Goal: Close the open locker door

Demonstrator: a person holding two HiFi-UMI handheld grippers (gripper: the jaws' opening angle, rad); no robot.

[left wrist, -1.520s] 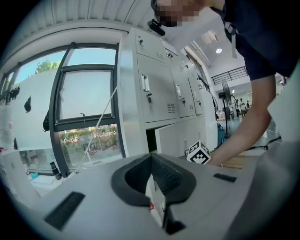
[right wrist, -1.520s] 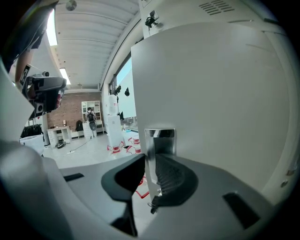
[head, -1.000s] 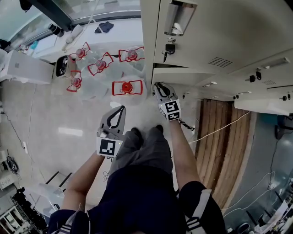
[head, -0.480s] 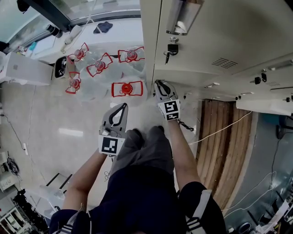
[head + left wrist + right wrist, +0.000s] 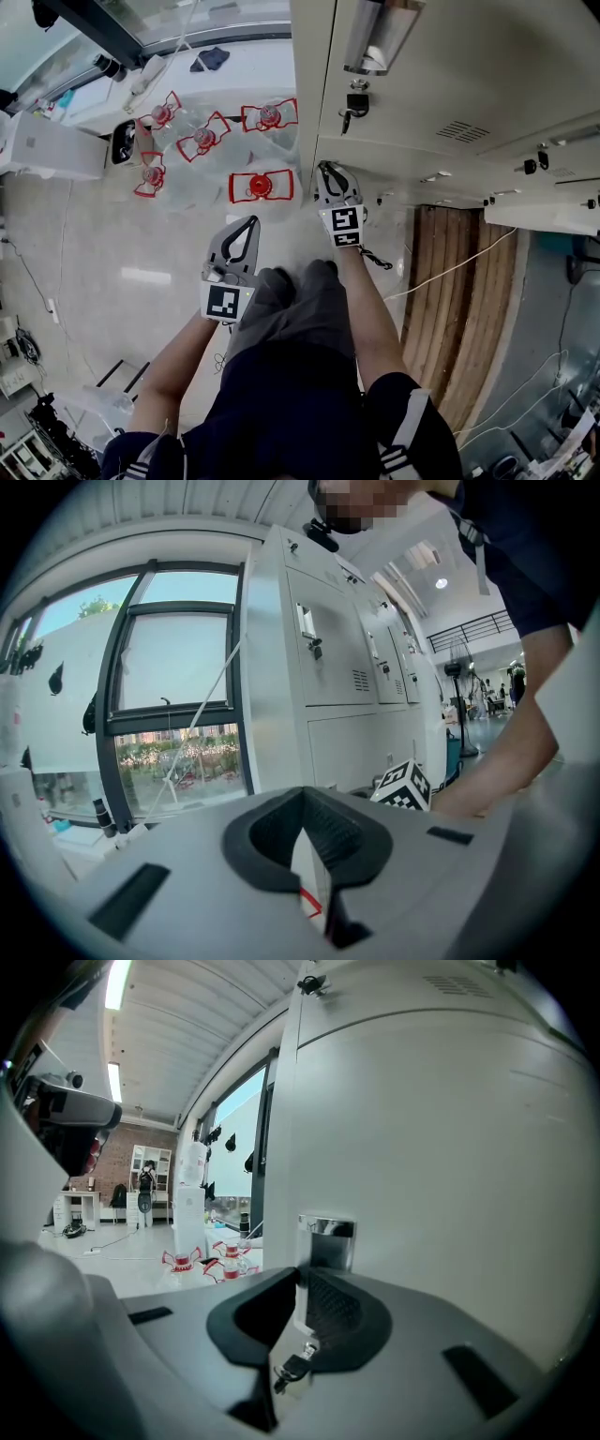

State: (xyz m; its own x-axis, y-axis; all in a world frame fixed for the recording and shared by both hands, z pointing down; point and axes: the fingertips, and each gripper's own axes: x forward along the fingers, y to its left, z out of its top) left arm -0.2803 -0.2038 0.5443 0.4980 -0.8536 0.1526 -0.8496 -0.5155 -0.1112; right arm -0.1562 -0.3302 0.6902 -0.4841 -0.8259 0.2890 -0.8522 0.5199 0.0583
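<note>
- Right tongs point(image 5: 328, 174) are closed and empty, tips at the left edge of the locker door point(image 5: 441, 66).
- Left tongs point(image 5: 247, 225) are also closed and empty, further left, apart from it.

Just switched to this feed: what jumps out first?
White lockers fill the head view's upper right. The right gripper, jaws together, is nosed up close to a low door, with a chrome handle and a key just ahead in its own view. Red-capped jugs cluster on the floor left of the lockers, and the left gripper hangs shut in front of the person's legs.
</note>
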